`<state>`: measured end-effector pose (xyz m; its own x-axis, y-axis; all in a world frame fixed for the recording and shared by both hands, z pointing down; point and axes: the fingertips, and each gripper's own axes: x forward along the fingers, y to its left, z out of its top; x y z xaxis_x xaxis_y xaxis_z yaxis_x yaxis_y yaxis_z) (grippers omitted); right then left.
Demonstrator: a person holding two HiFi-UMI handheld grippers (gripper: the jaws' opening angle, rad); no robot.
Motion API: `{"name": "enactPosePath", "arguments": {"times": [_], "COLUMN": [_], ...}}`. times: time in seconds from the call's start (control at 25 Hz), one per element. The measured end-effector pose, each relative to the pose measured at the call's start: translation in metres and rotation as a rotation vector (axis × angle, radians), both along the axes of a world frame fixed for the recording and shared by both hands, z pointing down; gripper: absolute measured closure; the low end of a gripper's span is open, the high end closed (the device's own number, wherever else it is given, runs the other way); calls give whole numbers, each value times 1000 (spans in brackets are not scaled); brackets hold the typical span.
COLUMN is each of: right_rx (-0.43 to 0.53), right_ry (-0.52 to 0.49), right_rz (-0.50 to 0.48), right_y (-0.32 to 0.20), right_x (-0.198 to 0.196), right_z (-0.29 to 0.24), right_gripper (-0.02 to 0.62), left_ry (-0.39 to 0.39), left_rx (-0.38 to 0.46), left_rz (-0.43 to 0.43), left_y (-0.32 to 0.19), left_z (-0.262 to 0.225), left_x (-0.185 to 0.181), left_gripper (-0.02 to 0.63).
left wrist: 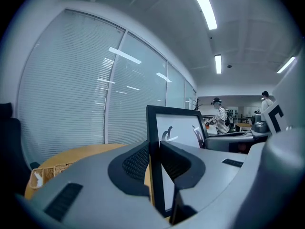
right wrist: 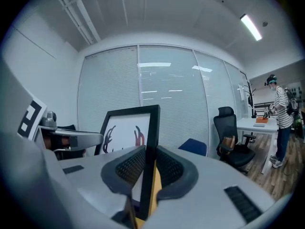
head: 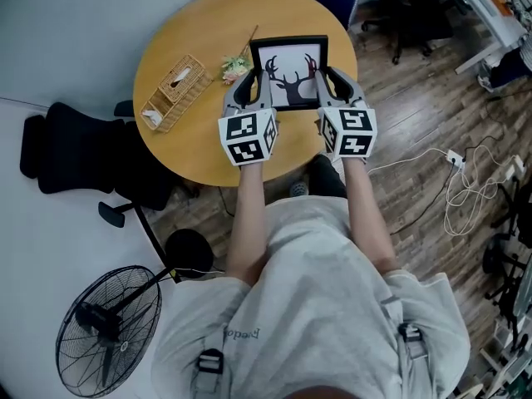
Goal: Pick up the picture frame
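Two grips set, frame apparently off the table

Begins at far left with a chair point(head: 71, 152) and a fan point(head: 106, 329) on the floor, neither part of the job. Moves on to the table point(head: 187, 23), with a basket point(head: 173, 92) on its left side and a flower sprig point(head: 235, 66) near the upper left corner of the frame point(head: 289, 73); cannot tell whether touching.

Shows the left gripper point(head: 256, 77) clamped on the frame's left edge, pads pressed on front and back of the black border, no gap visible in the left gripper view. Puts the frame between the two grippers, near upright, antler print toward the person, over the middle of the table. Shows the right gripper point(head: 322, 77) likewise closed on the right edge, border pinched between ribbed pads. Ends at far right with cables point(head: 465, 185) on the floor, well apart from everything.

Reads as nearly finished: reach and grasp done on both sides, frame apparently raised, tabletop showing low behind it in both gripper views, though with no outright view of the bottom edge clear of the wood. Leaves little but holding level with both grips even, to guard against tipping from a one-sided slip.
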<state>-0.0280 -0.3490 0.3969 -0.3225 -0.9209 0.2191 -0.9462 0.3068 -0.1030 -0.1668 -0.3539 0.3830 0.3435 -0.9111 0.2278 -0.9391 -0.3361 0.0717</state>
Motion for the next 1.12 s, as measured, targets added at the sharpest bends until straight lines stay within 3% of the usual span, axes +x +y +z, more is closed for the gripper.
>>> {"name": "enactPosePath", "arguments": {"times": [1.12], "right_rx": [-25], "right_ry": [-9], "right_rz": [-5], "right_y": [20], "right_x": [-2], "right_z": [11], "right_gripper": [518], "left_ry": [0], "left_rx": [-18], "left_rz": [20], "left_y": [26], "left_z": [8], "left_x": [-3], "left_gripper": [517]}}
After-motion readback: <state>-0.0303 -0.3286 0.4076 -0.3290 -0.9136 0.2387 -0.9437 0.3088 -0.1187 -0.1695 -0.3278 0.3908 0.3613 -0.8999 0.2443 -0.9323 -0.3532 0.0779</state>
